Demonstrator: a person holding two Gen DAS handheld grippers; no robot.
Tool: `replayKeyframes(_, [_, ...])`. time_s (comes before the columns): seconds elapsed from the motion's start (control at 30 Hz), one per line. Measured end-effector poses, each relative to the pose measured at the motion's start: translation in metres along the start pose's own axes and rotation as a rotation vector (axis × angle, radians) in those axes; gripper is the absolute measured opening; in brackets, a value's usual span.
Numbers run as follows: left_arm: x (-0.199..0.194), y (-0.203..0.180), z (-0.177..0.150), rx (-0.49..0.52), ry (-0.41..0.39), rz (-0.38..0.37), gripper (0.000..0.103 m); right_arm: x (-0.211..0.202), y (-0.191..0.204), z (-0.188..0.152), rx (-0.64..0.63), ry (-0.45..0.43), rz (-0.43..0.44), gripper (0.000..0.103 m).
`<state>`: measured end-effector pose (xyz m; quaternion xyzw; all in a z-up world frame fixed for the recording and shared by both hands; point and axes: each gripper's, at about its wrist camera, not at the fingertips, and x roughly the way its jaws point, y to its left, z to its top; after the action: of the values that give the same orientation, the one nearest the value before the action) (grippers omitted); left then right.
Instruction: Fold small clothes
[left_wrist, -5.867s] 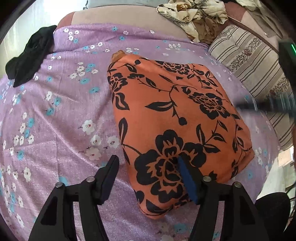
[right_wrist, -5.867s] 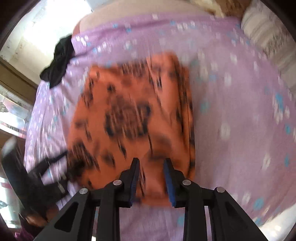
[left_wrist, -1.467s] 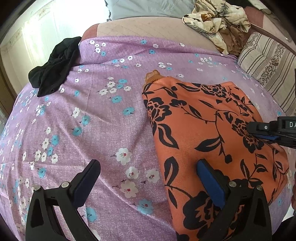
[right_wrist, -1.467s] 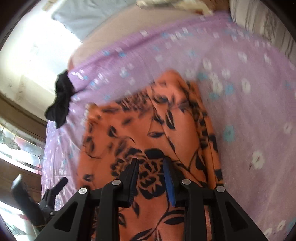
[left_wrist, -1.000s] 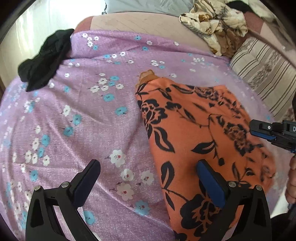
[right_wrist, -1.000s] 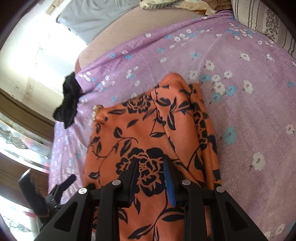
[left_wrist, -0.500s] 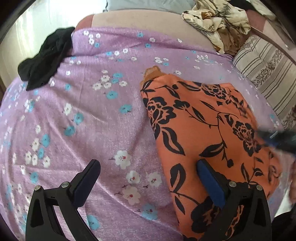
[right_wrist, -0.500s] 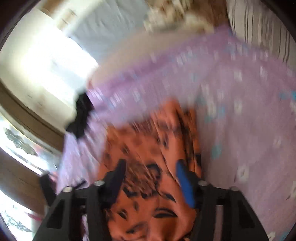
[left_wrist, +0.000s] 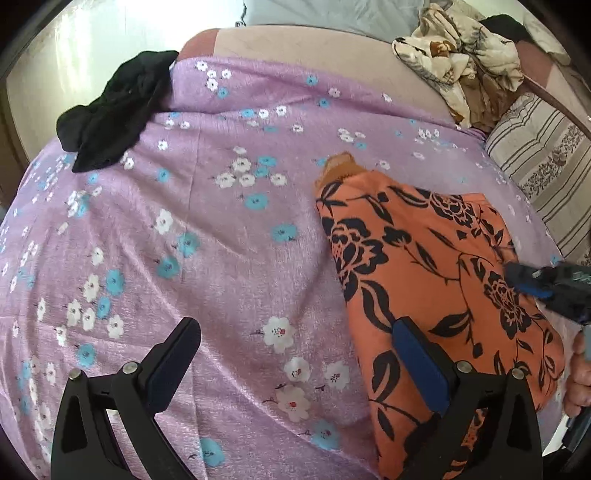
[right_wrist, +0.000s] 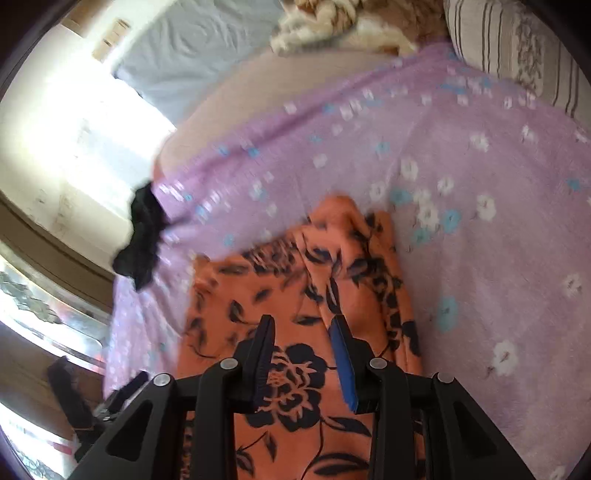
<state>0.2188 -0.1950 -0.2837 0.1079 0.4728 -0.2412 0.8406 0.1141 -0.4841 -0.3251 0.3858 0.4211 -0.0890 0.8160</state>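
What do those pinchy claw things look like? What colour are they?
Both are black plastic. The left gripper has two chunky fingers with cut-out triangle holes in the frame and shiny silver bolts. One finger wears a blue pad; the other pad looks dark. The right gripper is built the same way, with one bright blue pad. No cables or sleeves show.
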Motion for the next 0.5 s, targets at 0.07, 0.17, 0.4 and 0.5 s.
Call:
replayKeyframes(0.07, [0.001, -0.002, 0.000, 0.011, -0.007, 0.014, 0.103, 0.005, -0.004, 0.001, 0.034, -0.007, 0.004, 0.036])
replayKeyframes(0.17, [-0.002, -0.007, -0.001, 0.038, -0.022, 0.034, 0.103, 0.002, -0.008, 0.003, 0.062, -0.003, 0.031, 0.036])
replayKeyframes(0.4, [-0.004, -0.008, -0.002, 0.033, -0.021, 0.039, 0.103, -0.004, -0.009, 0.002, 0.055, 0.004, 0.017, 0.036])
replayKeyframes(0.5, [-0.005, -0.009, -0.003, 0.037, -0.023, 0.042, 0.103, -0.007, -0.009, -0.002, 0.051, 0.007, 0.009, 0.036])
